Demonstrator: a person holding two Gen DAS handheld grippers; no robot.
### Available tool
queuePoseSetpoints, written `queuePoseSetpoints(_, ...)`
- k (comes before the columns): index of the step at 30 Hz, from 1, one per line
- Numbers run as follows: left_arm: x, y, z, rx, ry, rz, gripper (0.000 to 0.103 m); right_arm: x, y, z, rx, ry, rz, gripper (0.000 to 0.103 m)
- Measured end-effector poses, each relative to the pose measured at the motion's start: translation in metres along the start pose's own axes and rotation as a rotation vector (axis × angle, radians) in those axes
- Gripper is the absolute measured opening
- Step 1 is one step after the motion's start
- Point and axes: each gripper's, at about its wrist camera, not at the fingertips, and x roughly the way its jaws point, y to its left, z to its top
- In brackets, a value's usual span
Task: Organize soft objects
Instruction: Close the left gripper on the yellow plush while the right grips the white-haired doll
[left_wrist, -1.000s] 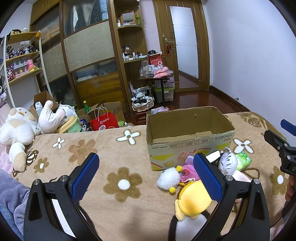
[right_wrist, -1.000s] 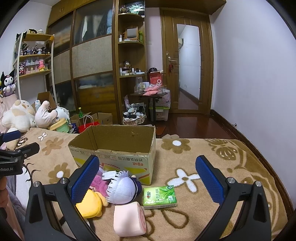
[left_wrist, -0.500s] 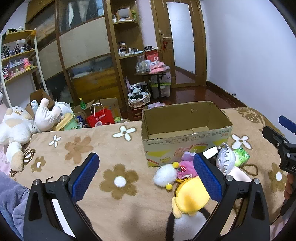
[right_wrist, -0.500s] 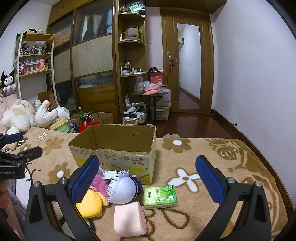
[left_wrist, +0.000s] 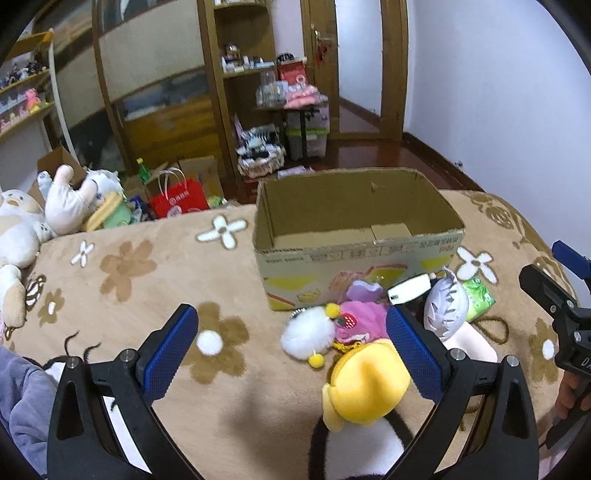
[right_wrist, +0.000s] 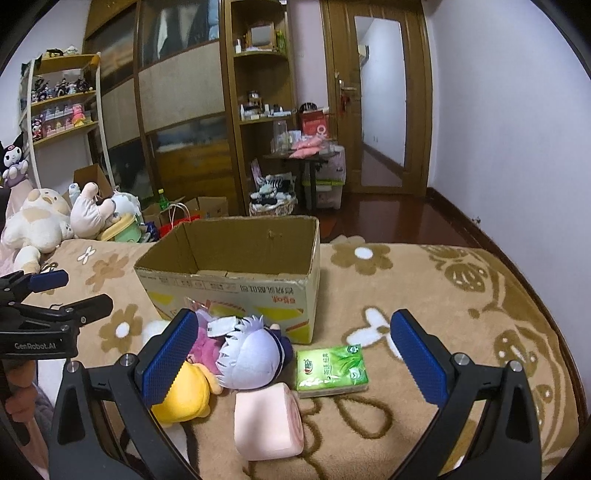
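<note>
An open, empty cardboard box (left_wrist: 354, 236) (right_wrist: 236, 280) stands on the flowered beige blanket (left_wrist: 147, 280). In front of it lies a pile of soft things: a yellow plush (left_wrist: 369, 387) (right_wrist: 184, 395), a white pompom (left_wrist: 306, 332), a pink plush (left_wrist: 362, 321), a silver-haired doll (left_wrist: 445, 308) (right_wrist: 251, 358), a pink foam roll (right_wrist: 267, 421) and a green tissue pack (right_wrist: 330, 369) (left_wrist: 478, 299). My left gripper (left_wrist: 291, 354) is open above the pile's left side. My right gripper (right_wrist: 291, 354) is open above the doll and tissue pack. Both are empty.
Large plush toys (left_wrist: 22, 225) (right_wrist: 37, 221) lie at the blanket's far left edge. Beyond the bed are a red bag (left_wrist: 177, 197), boxes, wardrobe shelves, a small table (right_wrist: 306, 158) and a door. The right gripper shows at the left view's right edge (left_wrist: 554, 295).
The left gripper has moved forward and tilted down toward the box and pile. The right gripper has lowered slightly. Both stay open.
</note>
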Motion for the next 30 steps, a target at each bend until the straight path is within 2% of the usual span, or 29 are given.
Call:
queuePoseSetpoints(9, 0.024, -0.015, -0.004, 0.049, 0.091, -0.039, 0.101, 0.015, -0.006, 0.004, 0.045, 0.048, 0.018, 0.103)
queuePoseSetpoints(14, 0.036, -0.020, -0.008, 0.056, 0.155, -0.081, 0.101, 0.022, -0.003, 0.004, 0.047, 0.078, 0.034, 0.103)
queuePoseSetpoints(30, 0.075, -0.040, -0.025, 0.105, 0.305, -0.129, 0.101, 0.063, 0.009, -0.008, 0.033, 0.192, 0.090, 0.103)
